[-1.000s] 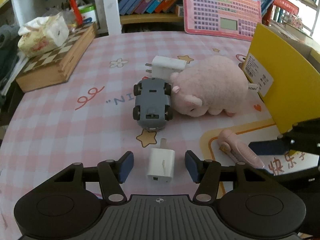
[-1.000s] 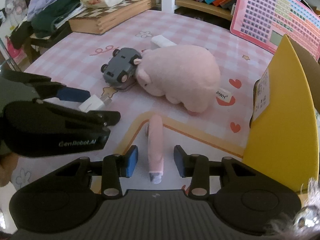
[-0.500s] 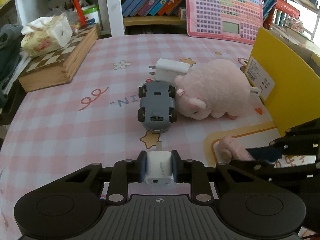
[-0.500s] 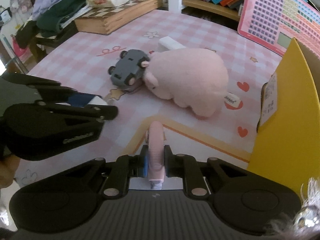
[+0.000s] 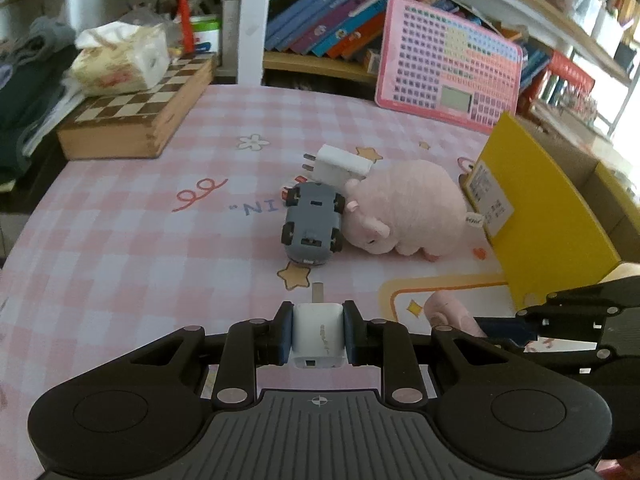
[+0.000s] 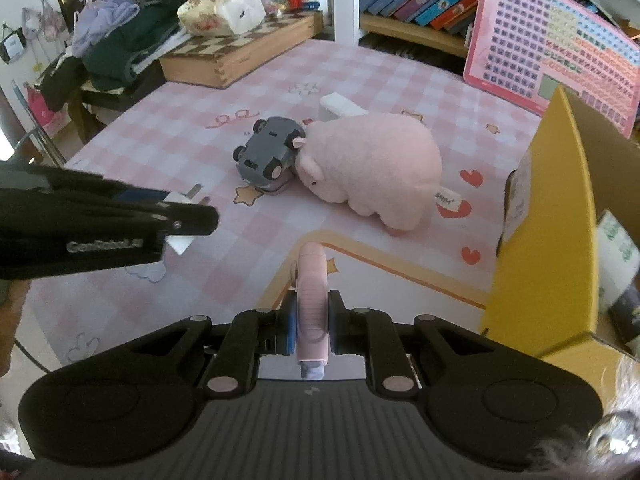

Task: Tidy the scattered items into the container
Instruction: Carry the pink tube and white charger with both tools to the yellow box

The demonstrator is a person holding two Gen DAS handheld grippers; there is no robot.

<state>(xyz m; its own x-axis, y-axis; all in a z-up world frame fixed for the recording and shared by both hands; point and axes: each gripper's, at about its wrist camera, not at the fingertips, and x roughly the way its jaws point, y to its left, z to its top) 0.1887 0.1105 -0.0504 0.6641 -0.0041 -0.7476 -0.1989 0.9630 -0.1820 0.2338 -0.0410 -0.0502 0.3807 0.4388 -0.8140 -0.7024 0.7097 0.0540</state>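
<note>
My left gripper [image 5: 318, 334] is shut on a small white charger [image 5: 318, 332], lifted off the pink checked mat; it shows at the left of the right wrist view as the charger [image 6: 180, 242] under the black arm. My right gripper [image 6: 312, 322] is shut on a slim pink stapler-like tool [image 6: 312, 292], raised a little, also visible as the pink tool [image 5: 450, 310]. On the mat lie an upturned grey toy car [image 5: 314, 226], a pink plush pig [image 5: 404, 210] and a larger white charger [image 5: 340, 162]. The yellow cardboard box [image 6: 548, 240] stands at the right.
A wooden chess box [image 5: 140, 116] with a tissue pack [image 5: 122, 60] sits at the far left. A pink keyboard toy [image 5: 452, 70] leans on the bookshelf behind. Clothes [image 6: 116, 44] pile on a stool left of the table. Inside the box stands a packet [image 6: 618, 256].
Both grippers closed: the left on the small white charger, the right on the pink tool. Both then lifted their items off the mat and drew back slightly.
</note>
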